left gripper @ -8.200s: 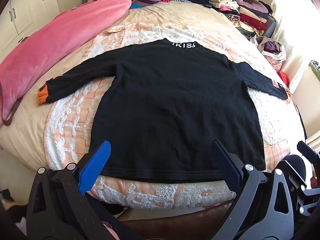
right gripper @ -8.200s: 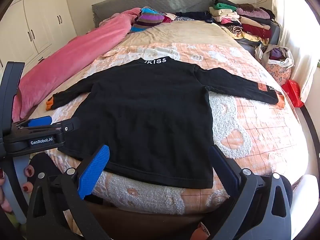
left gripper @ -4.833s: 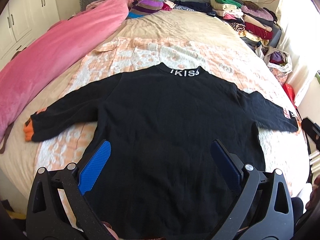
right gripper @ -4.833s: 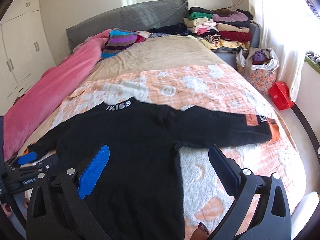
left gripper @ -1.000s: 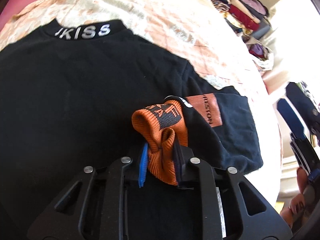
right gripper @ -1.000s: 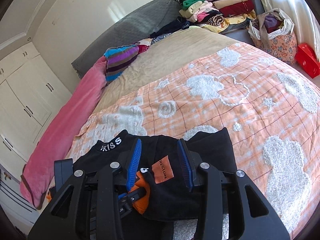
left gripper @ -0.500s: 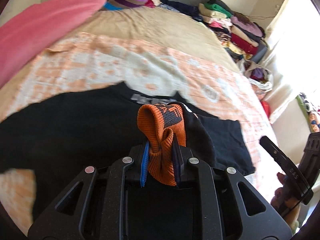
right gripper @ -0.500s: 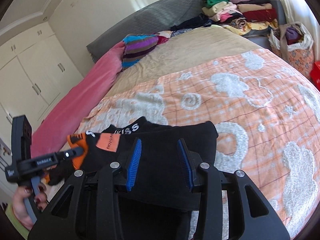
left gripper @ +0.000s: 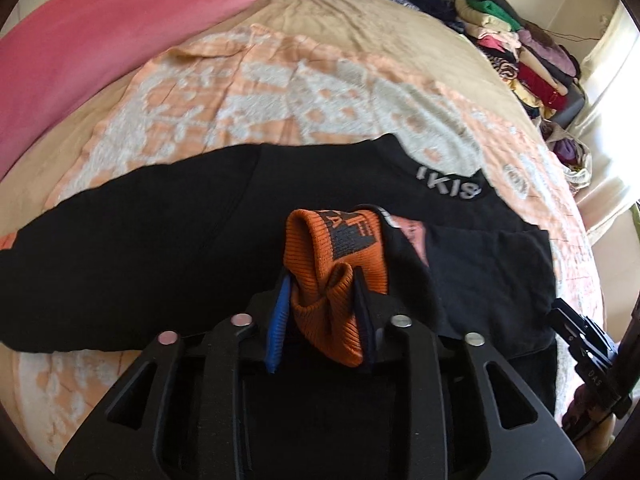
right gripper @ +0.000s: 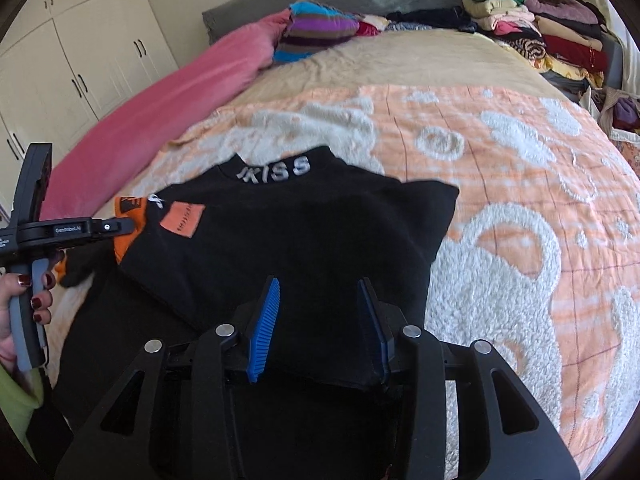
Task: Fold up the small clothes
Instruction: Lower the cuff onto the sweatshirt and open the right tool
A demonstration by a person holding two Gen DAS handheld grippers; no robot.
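Observation:
A black sweater (right gripper: 320,232) with a white-lettered collar (right gripper: 276,172) lies on the bed, its right side and sleeve folded across the body. In the left wrist view the sleeve's orange cuff (left gripper: 332,248) sits bunched between the pads of my left gripper (left gripper: 320,304), whose jaws are opening while both pads still touch it. From the right wrist view that left gripper (right gripper: 128,226) is at the far left, a hand on its handle. My right gripper (right gripper: 320,320) is shut on the folded black edge near the hem; the right gripper (left gripper: 560,312) also shows at the sweater's right side.
The sweater lies on an orange-and-white bedspread (right gripper: 520,200). A long pink blanket roll (right gripper: 160,120) runs along the left. A striped pillow (right gripper: 320,28) and stacked folded clothes (right gripper: 540,32) sit at the head. White wardrobe doors (right gripper: 80,64) stand on the left, a bag (right gripper: 624,116) on the right.
My left gripper carried the orange cuff leftward across the sweater's body and its fingers now stand wider apart. My right gripper dropped lower over the folded right side.

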